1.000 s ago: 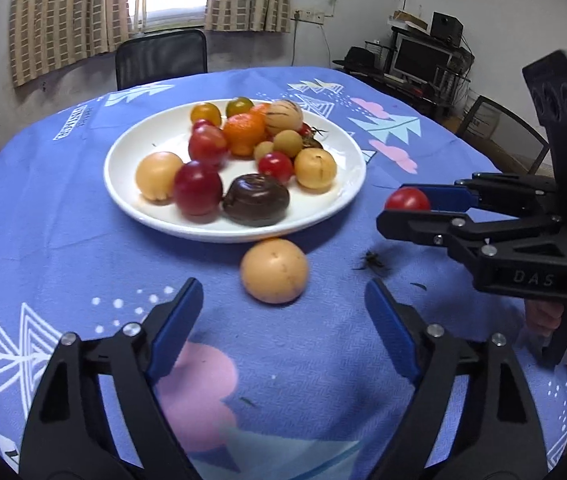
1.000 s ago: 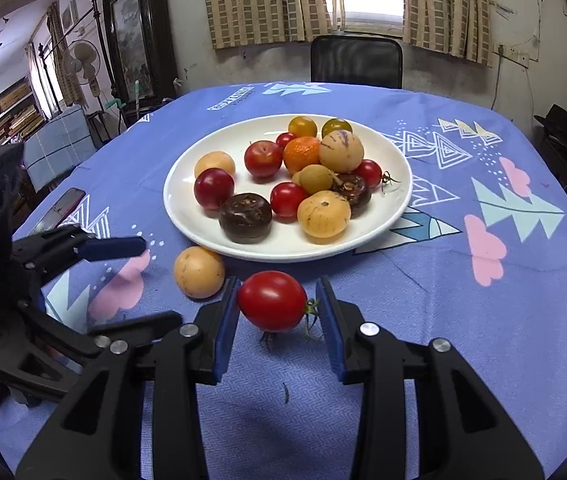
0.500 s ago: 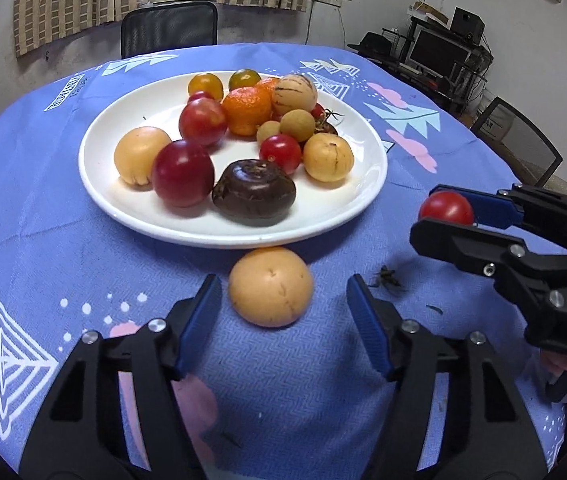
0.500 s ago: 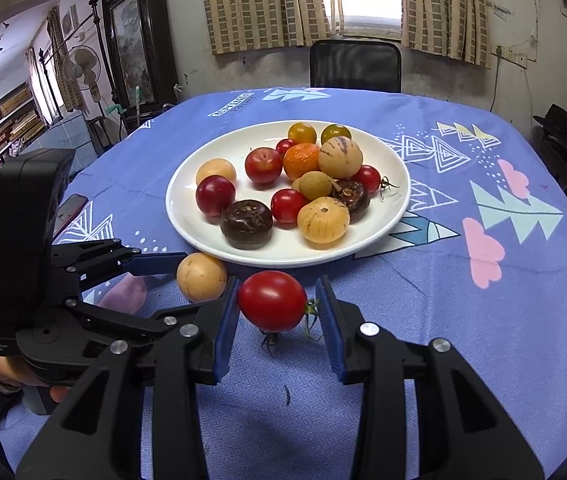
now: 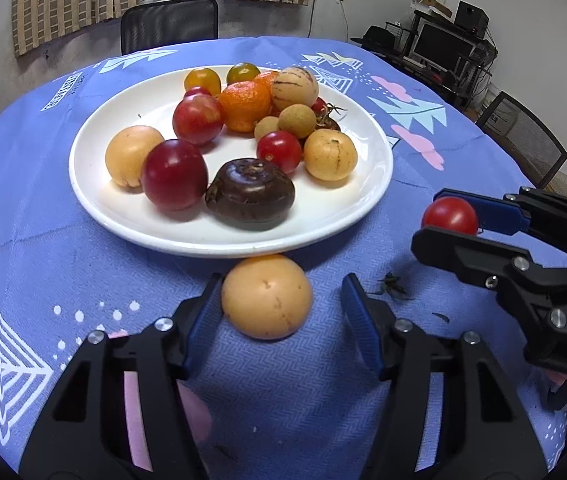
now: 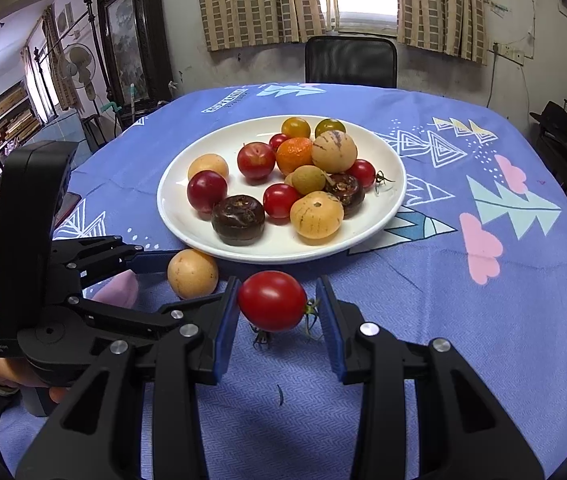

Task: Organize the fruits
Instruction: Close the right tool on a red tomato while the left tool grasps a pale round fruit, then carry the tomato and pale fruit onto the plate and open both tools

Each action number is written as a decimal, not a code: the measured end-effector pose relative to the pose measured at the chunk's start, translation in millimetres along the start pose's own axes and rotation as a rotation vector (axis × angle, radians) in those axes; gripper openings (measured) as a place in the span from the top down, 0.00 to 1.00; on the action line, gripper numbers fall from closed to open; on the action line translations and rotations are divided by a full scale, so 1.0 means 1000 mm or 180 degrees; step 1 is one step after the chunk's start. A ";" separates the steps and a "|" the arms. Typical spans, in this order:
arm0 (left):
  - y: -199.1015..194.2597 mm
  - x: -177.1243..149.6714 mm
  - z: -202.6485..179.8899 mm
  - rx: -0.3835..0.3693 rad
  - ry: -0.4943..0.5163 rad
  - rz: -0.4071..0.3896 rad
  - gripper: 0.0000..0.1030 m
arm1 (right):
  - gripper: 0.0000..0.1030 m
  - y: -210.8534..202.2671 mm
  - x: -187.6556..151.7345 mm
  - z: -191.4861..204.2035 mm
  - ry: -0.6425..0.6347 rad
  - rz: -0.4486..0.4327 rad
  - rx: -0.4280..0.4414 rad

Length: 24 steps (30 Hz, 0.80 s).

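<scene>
Advancing since a second ago, the left gripper [image 5: 281, 310] now brackets the yellow fruit [image 5: 266, 297] on the worktop, jaws spread, one pad touching, just short of the plate [image 5: 363, 216]. From the right wrist, the right gripper [image 6: 279, 316] stays put, jaws flanking the red tomato [image 6: 272, 301], grip unconfirmed.
</scene>
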<state>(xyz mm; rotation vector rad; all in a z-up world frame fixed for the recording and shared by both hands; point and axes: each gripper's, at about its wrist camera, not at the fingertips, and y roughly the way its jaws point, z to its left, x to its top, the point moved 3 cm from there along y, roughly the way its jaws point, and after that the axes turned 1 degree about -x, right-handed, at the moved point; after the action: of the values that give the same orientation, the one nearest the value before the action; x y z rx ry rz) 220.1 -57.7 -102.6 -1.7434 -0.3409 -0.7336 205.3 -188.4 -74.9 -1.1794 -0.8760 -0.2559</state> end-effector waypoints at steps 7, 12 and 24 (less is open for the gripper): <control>-0.001 0.001 0.002 0.0047 0.0021 0.0000 0.57 | 0.63 0.000 0.000 -0.001 0.0007 -0.0012 -0.0002; -0.001 0.000 0.001 0.0049 0.0046 -0.0002 0.57 | 0.63 0.000 0.000 -0.004 0.0029 -0.0003 -0.0015; -0.015 -0.012 0.002 -0.0015 0.0017 0.0008 0.57 | 0.63 -0.001 -0.001 -0.003 0.0017 -0.0014 0.0014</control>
<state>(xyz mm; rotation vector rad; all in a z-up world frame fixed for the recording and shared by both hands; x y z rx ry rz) 202.8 -49.8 -99.2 -1.7457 -0.3334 -0.7378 205.5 -191.4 -74.8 -1.1724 -0.8742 -0.2607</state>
